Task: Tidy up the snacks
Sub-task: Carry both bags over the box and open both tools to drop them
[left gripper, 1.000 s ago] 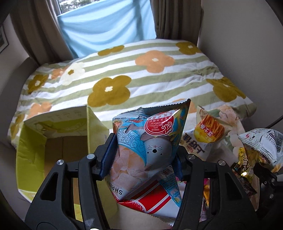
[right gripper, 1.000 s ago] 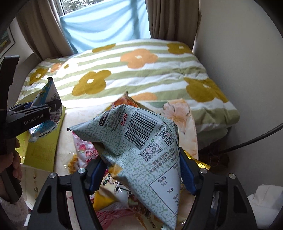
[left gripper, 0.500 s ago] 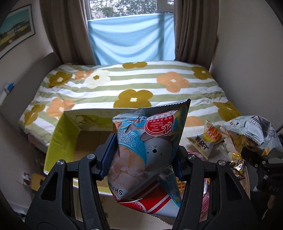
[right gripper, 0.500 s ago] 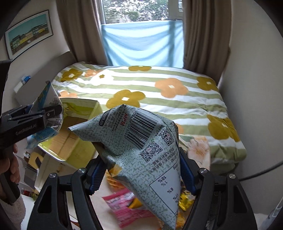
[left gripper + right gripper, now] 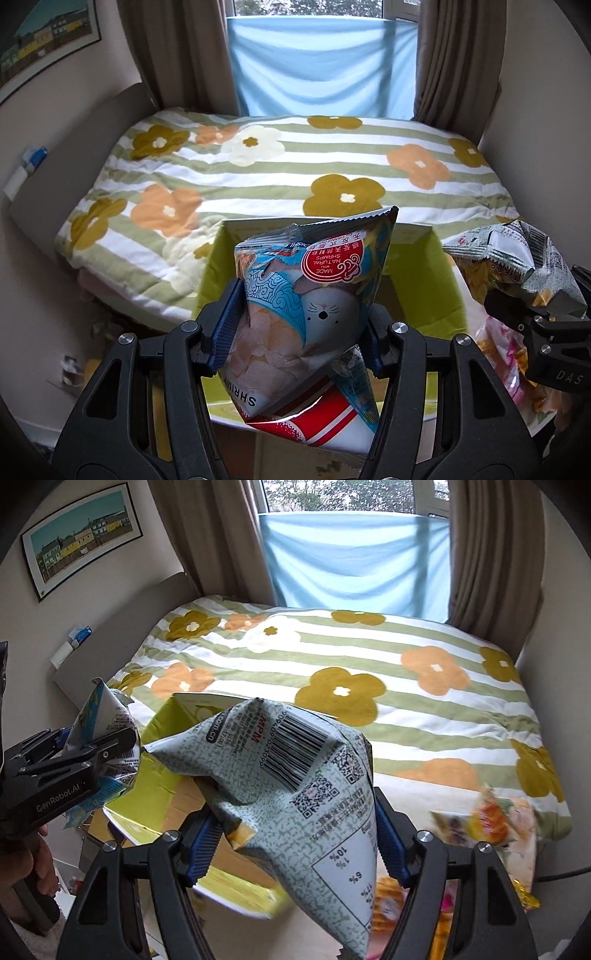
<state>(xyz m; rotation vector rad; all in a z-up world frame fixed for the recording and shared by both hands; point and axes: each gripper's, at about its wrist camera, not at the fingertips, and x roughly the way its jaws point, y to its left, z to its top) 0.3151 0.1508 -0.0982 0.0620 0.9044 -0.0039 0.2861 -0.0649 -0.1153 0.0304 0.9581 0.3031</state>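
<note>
A bed (image 5: pixel 295 166) with a striped, flowered quilt is filling the upper middle of both views, with a blue cloth (image 5: pixel 321 66) hanging at the window behind it between brown curtains (image 5: pixel 491 554). A green box (image 5: pixel 424 284) is sitting open at the near edge of the bed, in the centre of the left view and at the left centre of the right view. The left gripper (image 5: pixel 301 325) is pinching a shrimp bag (image 5: pixel 306 306) between its blue pads at the lower centre of its frame, in front of the box opening. The right gripper (image 5: pixel 291 827) is squeezing a grey-green bag (image 5: pixel 303 786) with a barcode at the lower centre of its frame, partly overlapping the box; in the left view the same bag is showing at the right edge. More snack packets (image 5: pixel 476 819) are lying at the lower right of the right view. A hand (image 5: pixel 33 864) is gripping a handle at the lower left edge.
</note>
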